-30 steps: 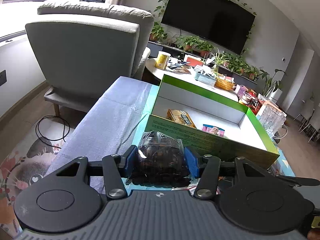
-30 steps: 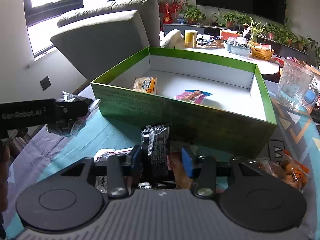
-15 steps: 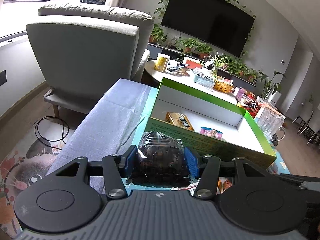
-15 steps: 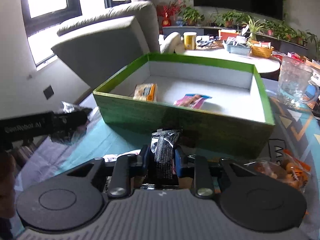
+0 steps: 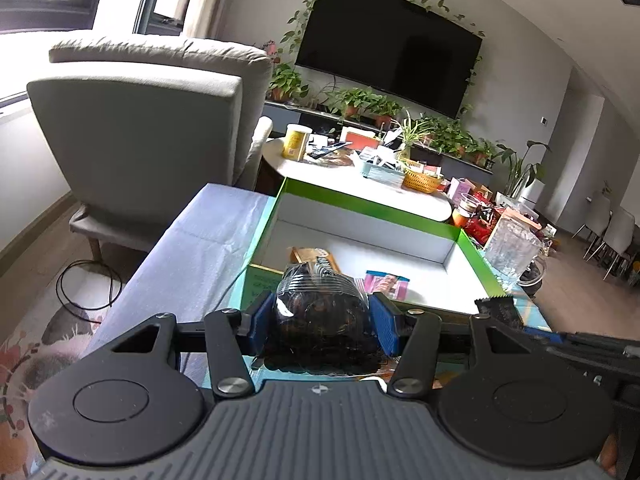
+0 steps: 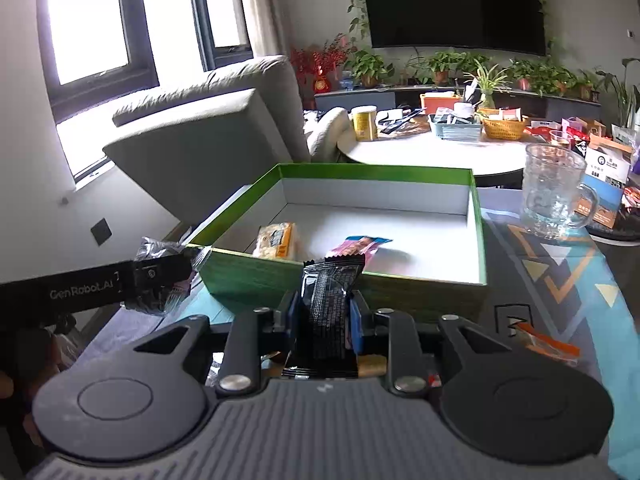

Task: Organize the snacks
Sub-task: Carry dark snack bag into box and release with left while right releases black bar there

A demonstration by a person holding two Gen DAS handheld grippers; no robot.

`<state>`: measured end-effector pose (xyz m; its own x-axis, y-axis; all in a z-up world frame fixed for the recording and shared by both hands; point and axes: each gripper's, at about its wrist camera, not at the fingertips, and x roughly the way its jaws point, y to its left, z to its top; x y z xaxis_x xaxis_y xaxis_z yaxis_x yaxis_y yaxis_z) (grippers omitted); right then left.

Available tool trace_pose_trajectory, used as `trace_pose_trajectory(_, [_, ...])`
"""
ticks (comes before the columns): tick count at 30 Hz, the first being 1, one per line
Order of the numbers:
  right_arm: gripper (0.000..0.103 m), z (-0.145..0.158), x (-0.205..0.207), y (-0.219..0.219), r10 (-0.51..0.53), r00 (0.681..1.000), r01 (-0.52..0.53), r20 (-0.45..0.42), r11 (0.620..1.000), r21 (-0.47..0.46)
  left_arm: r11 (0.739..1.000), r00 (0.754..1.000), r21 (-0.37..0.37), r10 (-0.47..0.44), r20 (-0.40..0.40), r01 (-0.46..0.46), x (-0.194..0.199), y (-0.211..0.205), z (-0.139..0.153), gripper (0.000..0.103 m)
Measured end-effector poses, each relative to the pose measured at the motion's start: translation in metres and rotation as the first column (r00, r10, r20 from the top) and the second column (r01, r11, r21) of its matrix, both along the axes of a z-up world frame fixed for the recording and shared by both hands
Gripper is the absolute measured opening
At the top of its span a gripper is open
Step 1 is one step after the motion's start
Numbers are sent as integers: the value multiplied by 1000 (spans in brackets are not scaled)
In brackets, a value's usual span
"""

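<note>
Black wrapper (image 6: 329, 307) clenched in right gripper (image 6: 325, 316); left gripper (image 5: 320, 322) grasps clear bag (image 5: 320, 312).

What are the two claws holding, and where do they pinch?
Left claw: clear bag of dark snacks, by its sides. Right claw: black packet, around its middle.

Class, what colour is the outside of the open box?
Green, with a white inside; the box shows best in the right wrist view.

Home living room: grey armchair (image 5: 136, 128), wall-mounted TV (image 5: 384, 44), potted plants (image 6: 440, 62), cluttered round coffee table (image 6: 432, 152).
</note>
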<state>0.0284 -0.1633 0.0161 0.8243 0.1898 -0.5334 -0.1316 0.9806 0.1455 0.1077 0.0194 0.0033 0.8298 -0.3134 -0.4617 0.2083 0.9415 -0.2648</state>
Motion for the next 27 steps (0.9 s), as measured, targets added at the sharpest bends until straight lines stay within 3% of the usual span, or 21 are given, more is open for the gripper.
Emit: trace_pose_trajectory(27, [27, 24, 7, -51, -92, 989, 77, 117, 989, 126, 995, 993, 73, -73, 97, 66, 29, -61, 36, 49])
